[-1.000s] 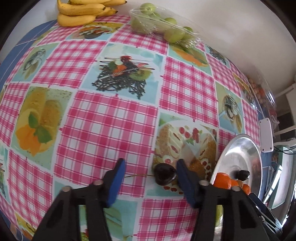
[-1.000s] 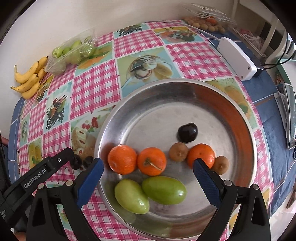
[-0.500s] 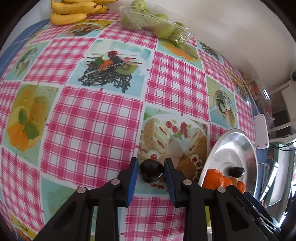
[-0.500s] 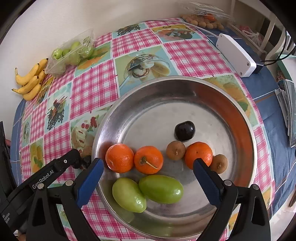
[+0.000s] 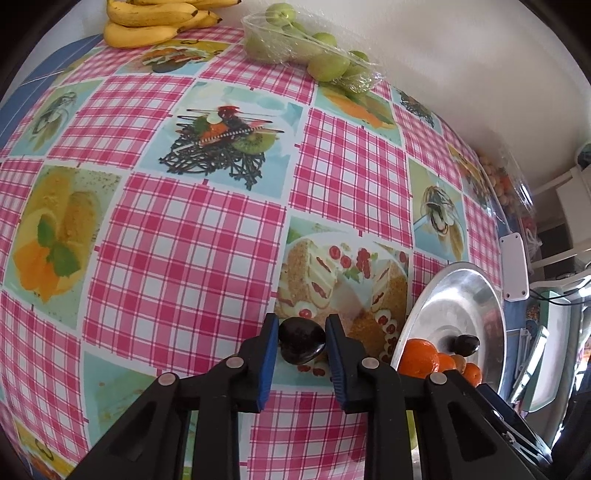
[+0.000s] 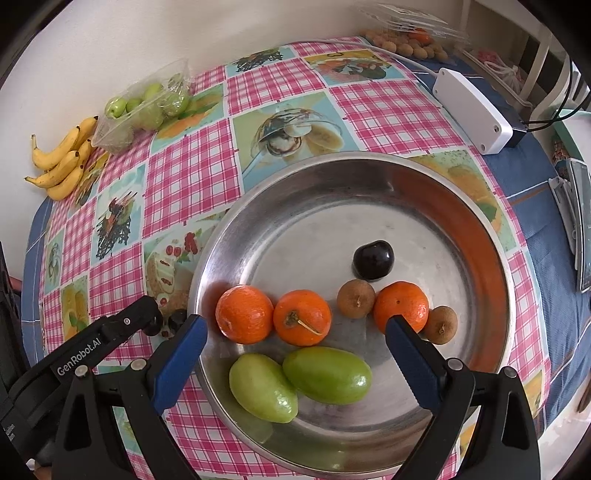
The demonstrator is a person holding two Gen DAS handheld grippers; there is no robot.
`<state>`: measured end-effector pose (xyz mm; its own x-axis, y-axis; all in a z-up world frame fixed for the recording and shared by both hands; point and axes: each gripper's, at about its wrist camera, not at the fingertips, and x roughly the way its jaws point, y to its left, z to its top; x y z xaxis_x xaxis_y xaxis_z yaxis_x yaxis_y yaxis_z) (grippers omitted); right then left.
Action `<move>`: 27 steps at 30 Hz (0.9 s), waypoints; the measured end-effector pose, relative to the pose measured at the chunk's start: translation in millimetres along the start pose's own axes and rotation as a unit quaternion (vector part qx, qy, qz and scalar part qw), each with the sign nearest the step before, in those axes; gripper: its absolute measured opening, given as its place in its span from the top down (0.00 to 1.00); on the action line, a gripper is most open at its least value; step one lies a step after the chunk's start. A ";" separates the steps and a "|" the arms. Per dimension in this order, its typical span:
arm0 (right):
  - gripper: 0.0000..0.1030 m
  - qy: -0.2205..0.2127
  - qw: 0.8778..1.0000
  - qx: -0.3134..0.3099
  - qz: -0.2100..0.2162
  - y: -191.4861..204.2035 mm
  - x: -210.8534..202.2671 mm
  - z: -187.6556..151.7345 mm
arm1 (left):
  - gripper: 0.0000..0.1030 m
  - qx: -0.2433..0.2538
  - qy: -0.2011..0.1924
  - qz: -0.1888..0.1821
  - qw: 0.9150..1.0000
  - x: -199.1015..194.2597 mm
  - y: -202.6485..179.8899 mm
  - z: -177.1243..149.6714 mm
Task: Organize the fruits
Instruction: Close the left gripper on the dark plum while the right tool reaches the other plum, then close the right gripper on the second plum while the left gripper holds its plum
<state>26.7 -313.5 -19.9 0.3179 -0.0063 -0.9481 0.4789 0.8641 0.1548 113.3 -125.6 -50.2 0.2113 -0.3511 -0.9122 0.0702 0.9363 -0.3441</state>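
On the pink-checked tablecloth (image 5: 184, 258), just left of the round steel tray (image 6: 480, 229), a small dark glossy cherry-like fruit (image 5: 301, 341) sits pinched between the blue pads of the left gripper (image 5: 300, 338), jaws closed on both its sides. It rests over the printed cake picture, near the tray's rim. The right gripper (image 6: 295, 334) hangs over the tray with its jaws spread wide, nothing between them touching the pads. Inside the tray lie a second dark fruit (image 6: 373, 259), three orange tangerines (image 6: 243, 314), two small brown round fruits (image 6: 355, 298) and two green oval fruits (image 6: 327, 374). Further back, by the wall, a bunch of yellow bananas (image 5: 147, 18) lies beside a clear plastic pack of green fruits (image 5: 306, 48). A white plastic box (image 6: 471, 110) sits on the blue cloth beyond the tray.
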 end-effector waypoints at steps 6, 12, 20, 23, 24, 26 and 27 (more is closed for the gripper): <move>0.05 -0.008 1.000 -0.016 0.011 12.7 -2.7 -0.2 | 0.73 -0.021 -0.005 -0.011 1.000 -11.0 14.7 2.6; 0.05 -0.014 0.997 -0.060 0.040 42.6 -4.8 -4.8 | 0.73 -0.044 -0.021 -0.008 0.999 -28.7 36.2 7.9; 0.19 -0.020 0.990 -0.121 0.065 82.8 -5.8 -11.9 | 0.73 -0.071 -0.029 -0.004 0.997 -43.8 63.4 7.7; 0.32 -0.014 0.988 -0.132 0.075 87.9 -3.5 -13.1 | 0.73 -0.079 -0.032 -0.005 0.996 -48.4 69.2 8.6; 0.36 -0.012 0.988 -0.133 0.076 88.9 -1.5 -13.1 | 0.73 -0.081 -0.033 -0.005 0.996 -49.6 70.6 9.0; 0.41 -0.005 0.988 -0.136 0.076 89.6 1.9 -13.3 | 0.73 -0.085 -0.035 -0.006 0.996 -51.5 73.3 10.1; 0.44 -0.003 0.988 -0.138 0.075 89.8 3.0 -13.3 | 0.73 -0.087 -0.036 -0.008 0.996 -52.0 74.1 10.3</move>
<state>59.7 -229.2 -12.5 0.3734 0.1291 -0.9187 0.1859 0.9598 0.2104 117.6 -37.8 -26.0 0.2805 -0.3579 -0.8906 -0.0940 0.9132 -0.3966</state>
